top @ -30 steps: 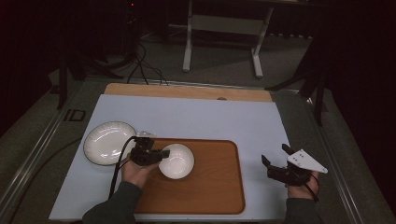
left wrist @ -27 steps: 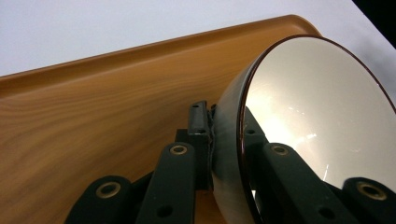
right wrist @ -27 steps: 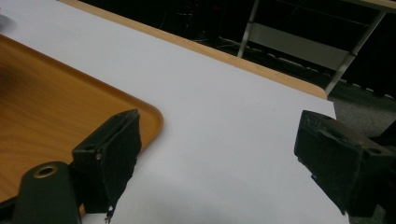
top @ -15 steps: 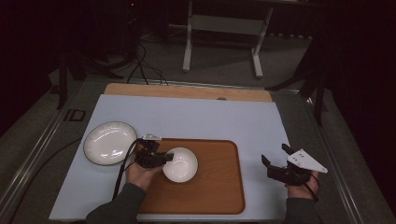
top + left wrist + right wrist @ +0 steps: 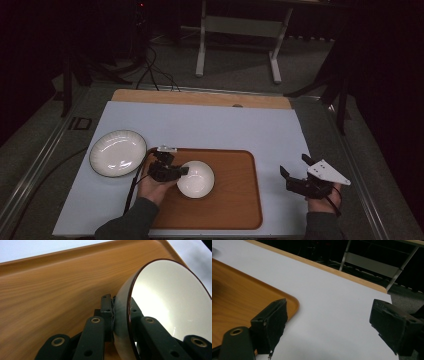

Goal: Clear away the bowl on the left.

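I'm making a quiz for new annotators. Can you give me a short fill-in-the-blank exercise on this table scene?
1. The left gripper is shut on the rim of the ____.
2. The bowl is over the brown ____.
3. The plate lies on the white mat, to the ____ of the tray in the high view.
4. The jaws of the right gripper are ____.

Missing words: bowl; tray; left; open

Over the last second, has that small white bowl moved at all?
Yes. The bowl, clamped at its rim by the left gripper, has slid right, away from the plate and further onto the wooden tray.
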`<state>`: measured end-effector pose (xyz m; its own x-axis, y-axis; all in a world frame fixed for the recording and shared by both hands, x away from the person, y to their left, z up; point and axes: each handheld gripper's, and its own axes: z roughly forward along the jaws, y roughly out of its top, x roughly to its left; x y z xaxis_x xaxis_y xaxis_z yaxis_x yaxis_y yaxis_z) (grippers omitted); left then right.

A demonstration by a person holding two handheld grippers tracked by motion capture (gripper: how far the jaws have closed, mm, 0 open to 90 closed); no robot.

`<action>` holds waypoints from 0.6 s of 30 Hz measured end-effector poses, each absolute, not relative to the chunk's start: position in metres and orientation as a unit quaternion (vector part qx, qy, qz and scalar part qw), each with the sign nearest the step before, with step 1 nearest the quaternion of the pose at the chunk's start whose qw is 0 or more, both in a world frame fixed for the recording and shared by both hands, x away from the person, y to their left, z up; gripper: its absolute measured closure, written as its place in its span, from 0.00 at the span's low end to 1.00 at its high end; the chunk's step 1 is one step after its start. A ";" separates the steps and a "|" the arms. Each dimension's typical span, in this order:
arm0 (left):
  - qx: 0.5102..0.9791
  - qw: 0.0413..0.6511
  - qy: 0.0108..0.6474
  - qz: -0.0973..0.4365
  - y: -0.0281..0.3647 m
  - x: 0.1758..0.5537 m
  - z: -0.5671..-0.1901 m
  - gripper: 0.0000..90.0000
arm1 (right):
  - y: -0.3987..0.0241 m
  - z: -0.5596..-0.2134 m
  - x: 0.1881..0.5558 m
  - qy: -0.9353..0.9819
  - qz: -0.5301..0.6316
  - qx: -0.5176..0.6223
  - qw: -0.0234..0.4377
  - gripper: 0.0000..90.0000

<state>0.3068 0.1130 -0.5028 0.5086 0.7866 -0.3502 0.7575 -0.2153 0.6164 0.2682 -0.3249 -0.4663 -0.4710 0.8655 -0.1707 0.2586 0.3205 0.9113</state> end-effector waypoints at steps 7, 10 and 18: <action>0.780 0.380 0.496 0.011 0.110 0.307 -0.507 0.91 | -0.325 -0.466 0.268 0.736 0.441 0.382 0.344 0.16; 0.779 0.380 0.499 0.006 0.110 0.308 -0.508 0.91 | -0.325 -0.466 0.268 0.736 0.440 0.382 0.344 0.16; 0.782 0.374 0.499 0.006 0.108 0.309 -0.510 0.91 | -0.325 -0.466 0.268 0.736 0.440 0.382 0.344 0.16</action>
